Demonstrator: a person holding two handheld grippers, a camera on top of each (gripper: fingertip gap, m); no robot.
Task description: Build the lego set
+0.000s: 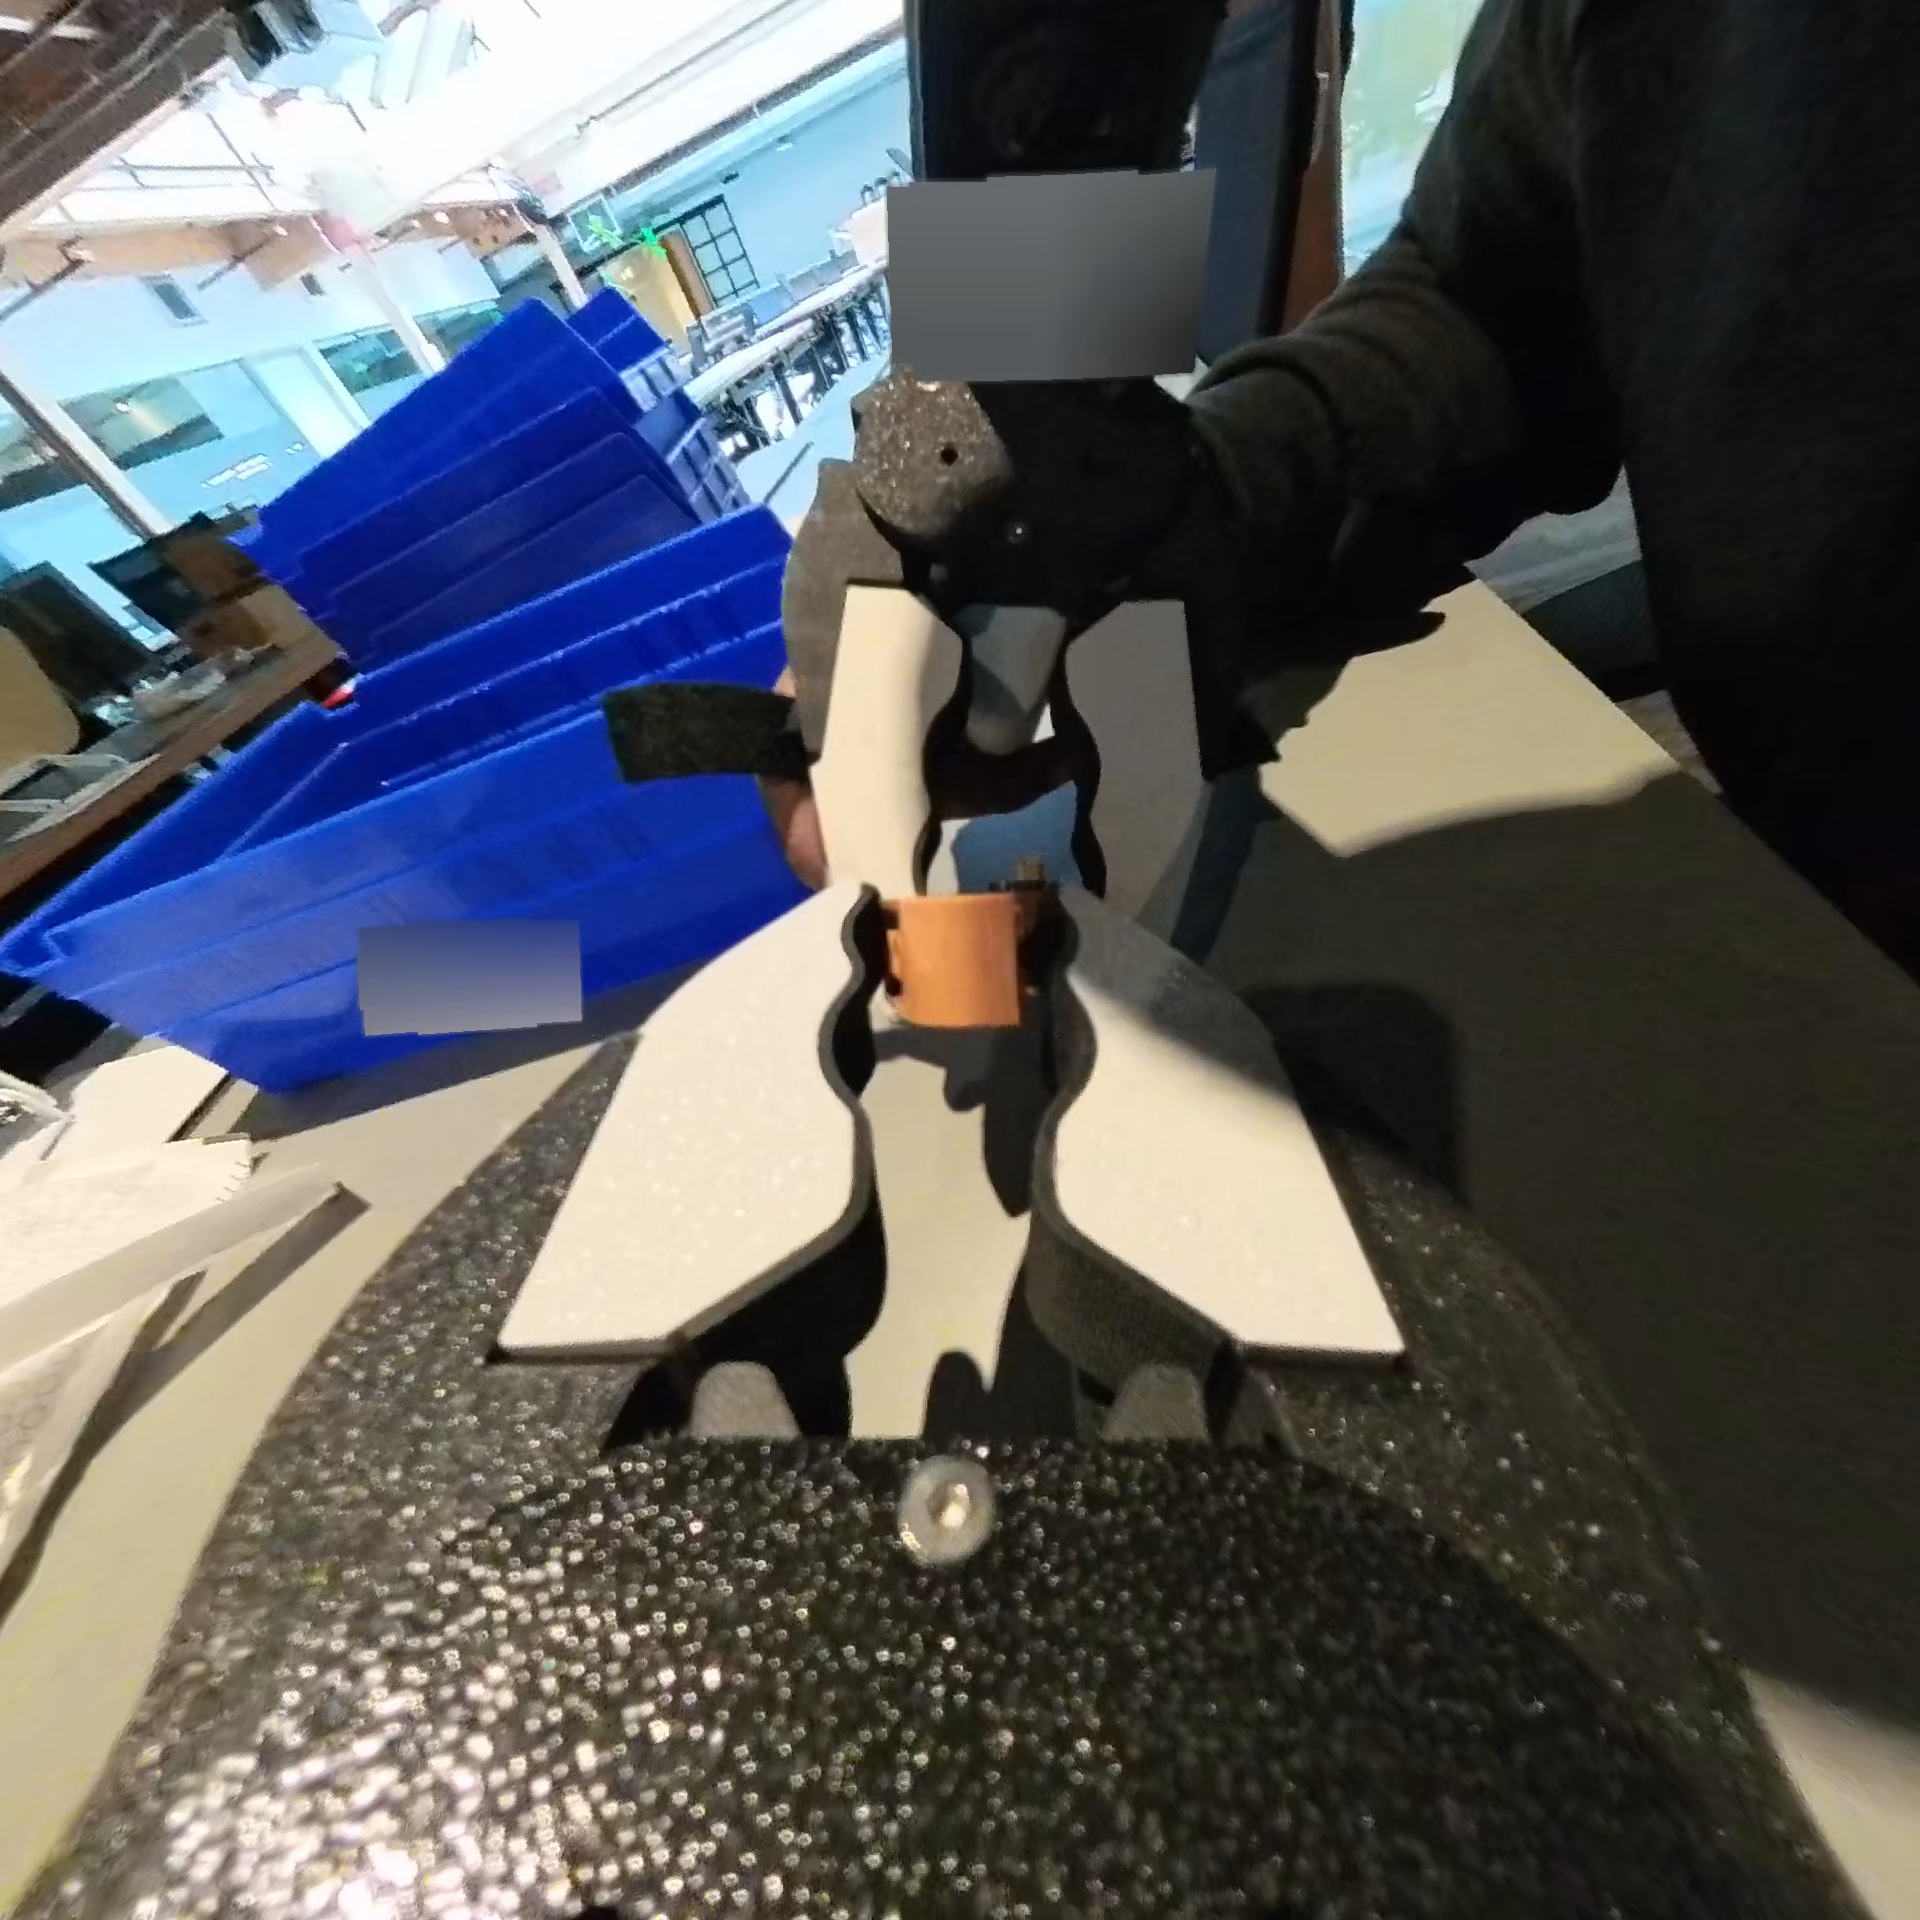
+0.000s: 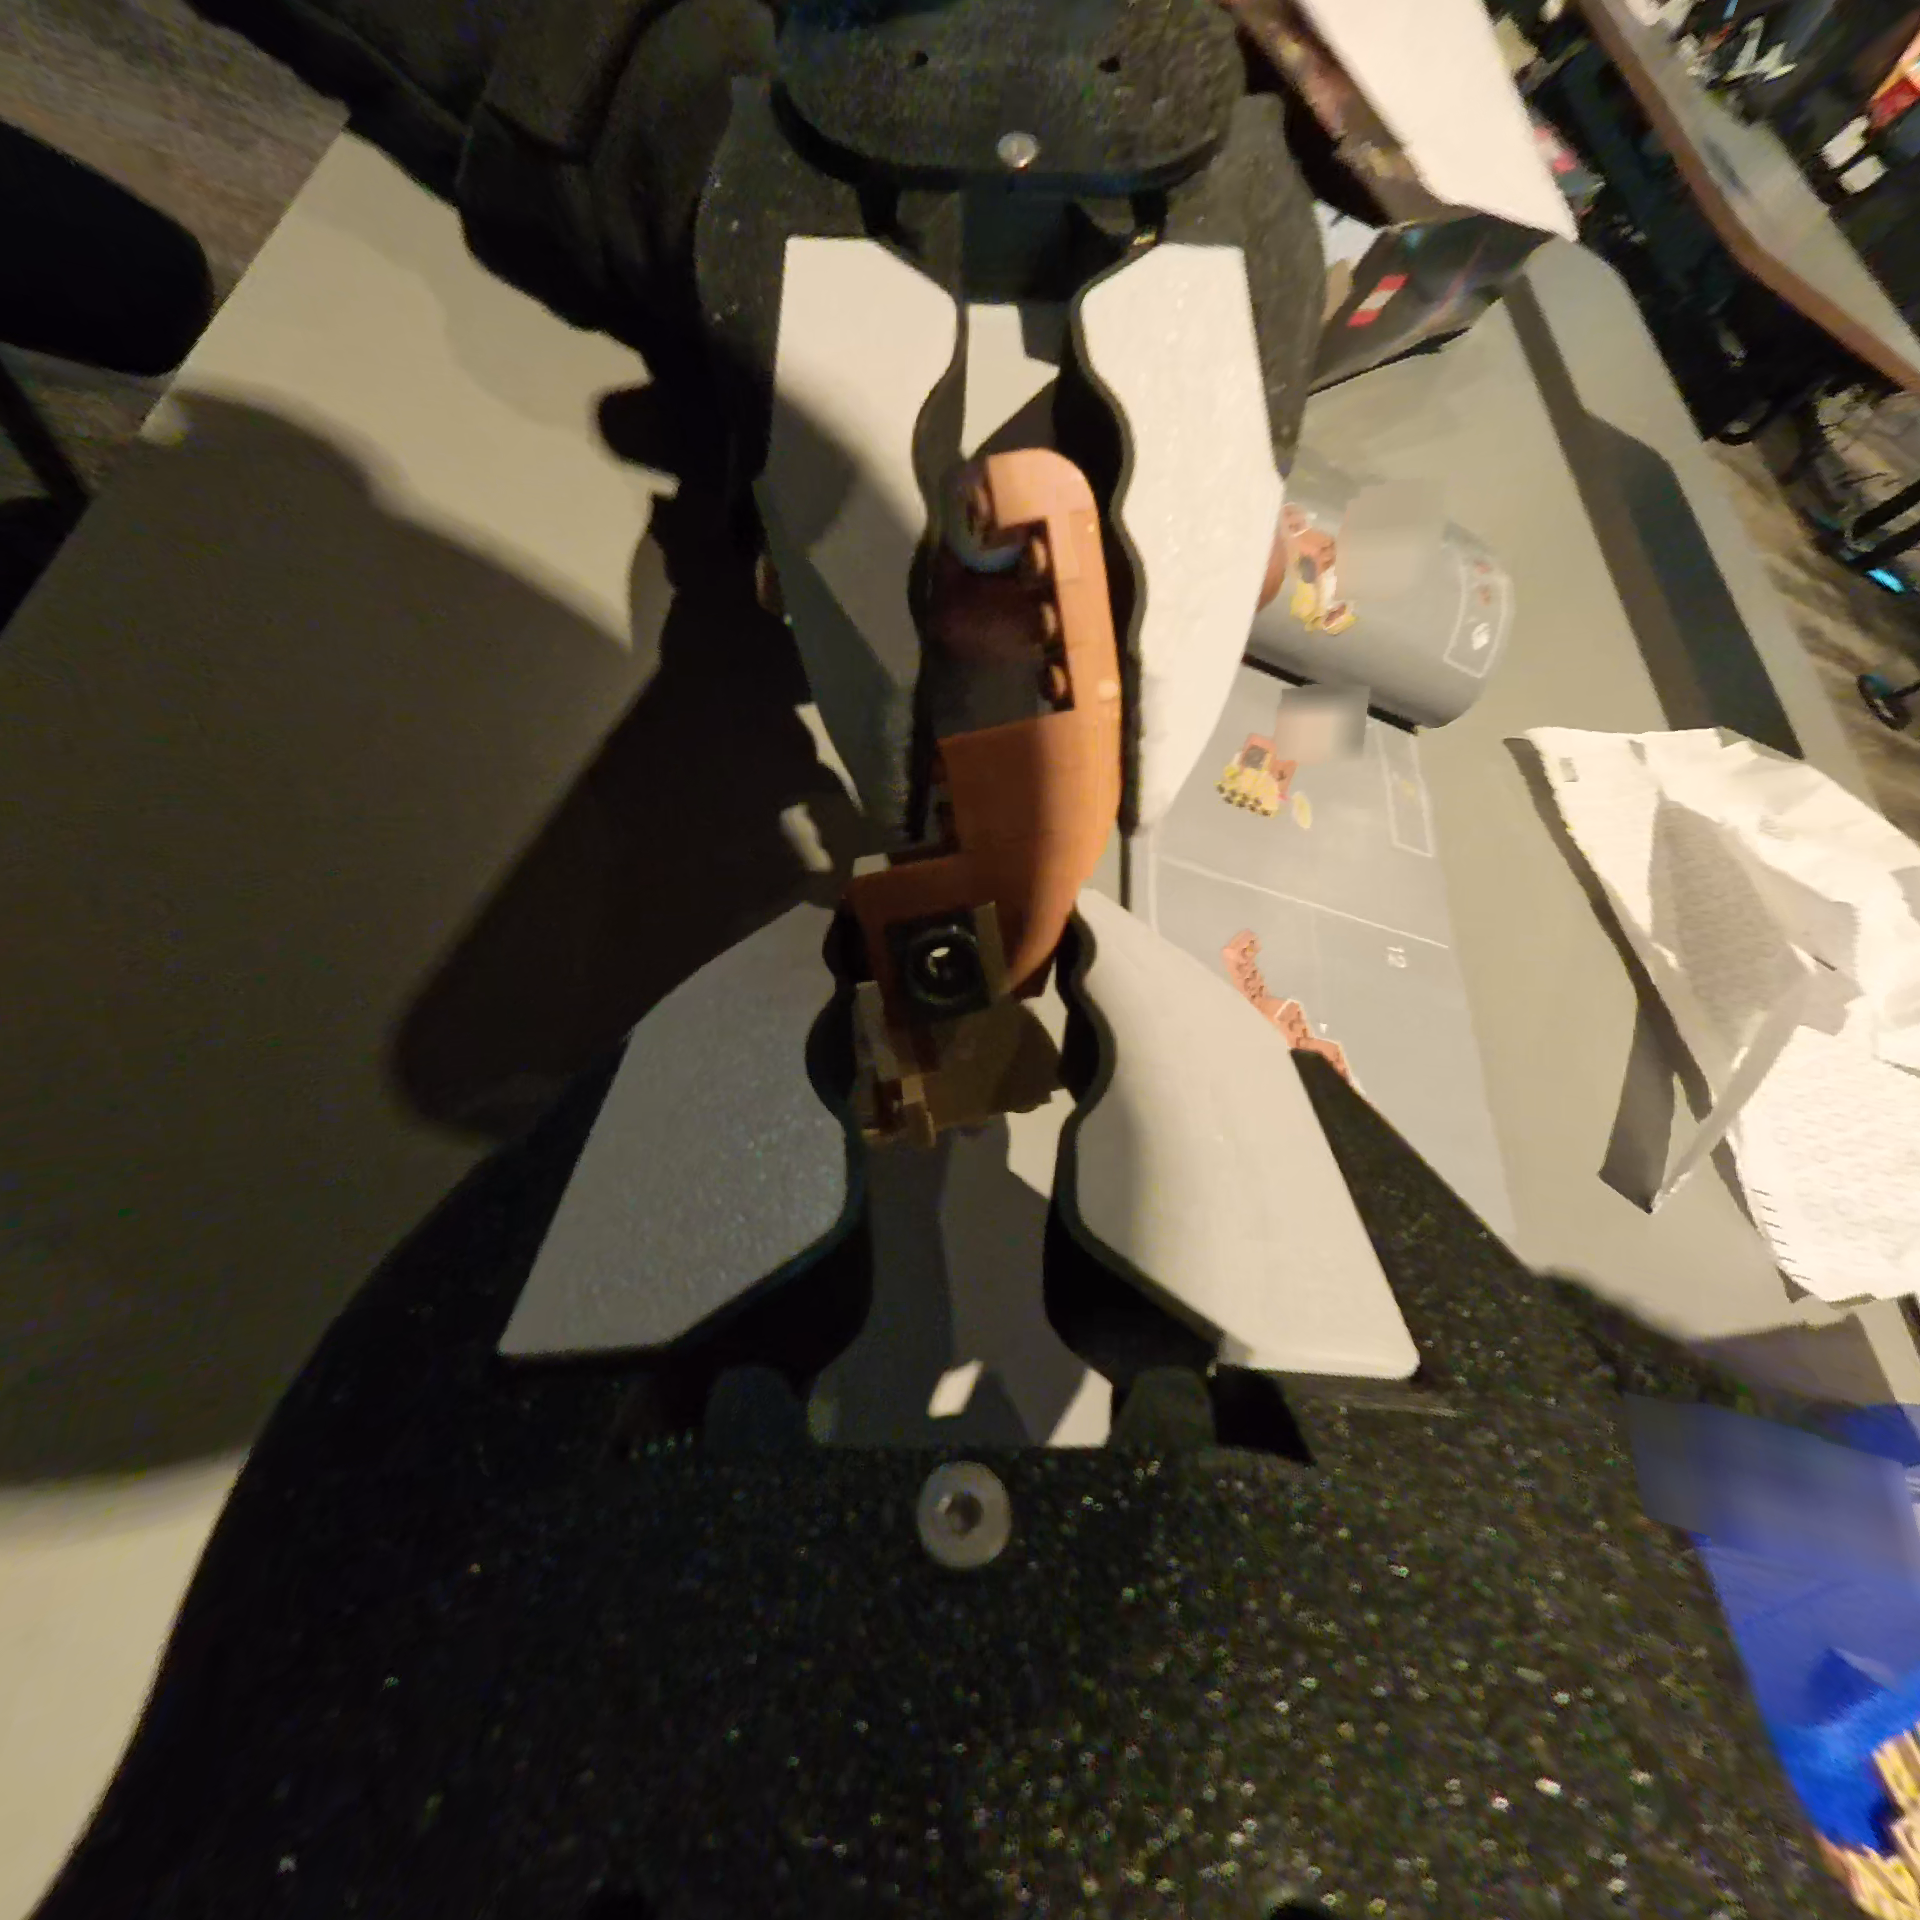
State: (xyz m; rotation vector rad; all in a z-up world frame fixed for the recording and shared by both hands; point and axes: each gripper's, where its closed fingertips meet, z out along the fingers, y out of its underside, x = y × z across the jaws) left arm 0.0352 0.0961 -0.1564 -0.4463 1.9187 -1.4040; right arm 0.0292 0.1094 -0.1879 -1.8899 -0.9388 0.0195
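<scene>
The two hand-held grippers face each other tip to tip above the grey bench (image 2: 312, 582), sharing one brown lego build between them. In the left wrist view the left hand-held gripper (image 1: 954, 961) has its white fingers drawn in around an orange-brown brick end (image 1: 954, 975) of the build, which sits right at the fingertips; the right hand-held gripper (image 1: 987, 842) stands just beyond it, held by a hand in a black glove (image 1: 1299, 540). In the right wrist view the right hand-held gripper (image 2: 956, 997) is clamped on the near end of the lego build (image 2: 1023, 810) — a curved reddish-brown body with a dark studded plate and a tan block with a black round piece at the near tip. The far part of the build lies between the white fingers of the left hand-held gripper (image 2: 1023, 831), which are closed against its sides. To the right on the bench lie an open instruction booklet (image 2: 1340, 831) and crumpled white paper bags (image 2: 1766, 935). Stacked blue bins (image 1: 499, 727) stand far left in the left wrist view.
</scene>
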